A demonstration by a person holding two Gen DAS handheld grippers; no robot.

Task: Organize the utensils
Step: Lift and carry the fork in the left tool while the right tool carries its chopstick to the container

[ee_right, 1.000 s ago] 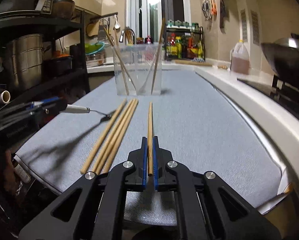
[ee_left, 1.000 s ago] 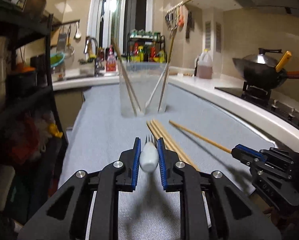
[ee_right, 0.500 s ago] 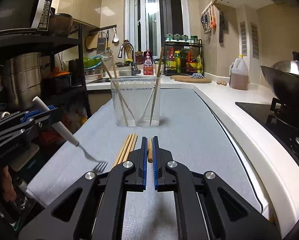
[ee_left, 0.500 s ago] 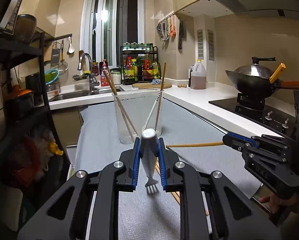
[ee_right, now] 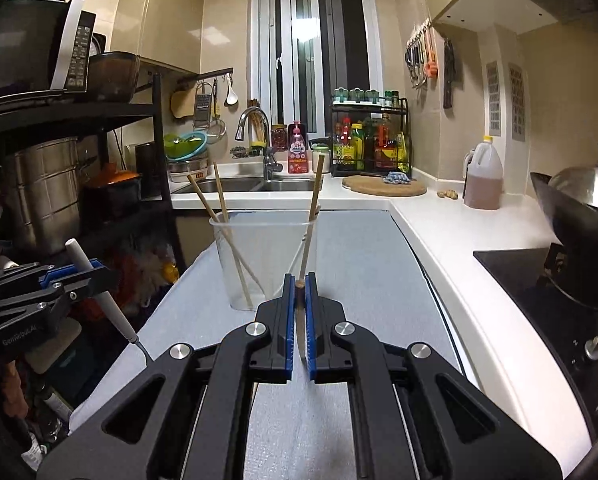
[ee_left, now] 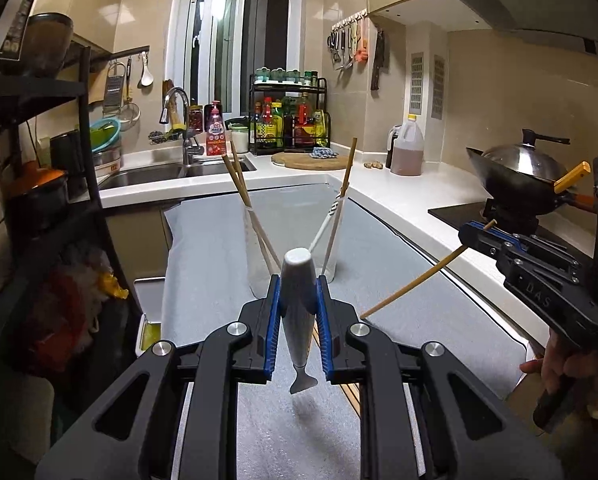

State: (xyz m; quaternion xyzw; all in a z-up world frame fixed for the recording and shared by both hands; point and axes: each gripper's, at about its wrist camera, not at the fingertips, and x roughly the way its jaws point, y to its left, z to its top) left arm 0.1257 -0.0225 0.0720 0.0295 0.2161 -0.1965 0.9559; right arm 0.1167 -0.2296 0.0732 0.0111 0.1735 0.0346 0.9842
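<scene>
Left wrist view: the left gripper (ee_left: 298, 300) sits at the bottom centre, its blue pads clamped on the white handle of a fork (ee_left: 297, 312), which hangs nearly upright, handle end up and metal neck pointing down above the grey mat (ee_left: 219, 264). Just beyond, at 12 o'clock, stands a clear plastic cup (ee_left: 291, 240) on the mat, holding wooden chopsticks and a white utensil that lean outward. At 3 o'clock the right gripper (ee_left: 475, 232), held by a person's hand (ee_left: 567, 364), grips a single chopstick (ee_left: 415, 280) slanting down toward the centre.

Right wrist view: the right gripper (ee_right: 299, 280) fills the bottom centre, its pads pressed narrowly on the chopstick (ee_right: 299, 304), seen end-on. The cup (ee_right: 265, 256) stands directly beyond at 12 o'clock. At 9 o'clock the left gripper (ee_right: 87, 274) holds the fork (ee_right: 99, 292), tilted, off the mat's (ee_right: 371, 264) left edge.
</scene>
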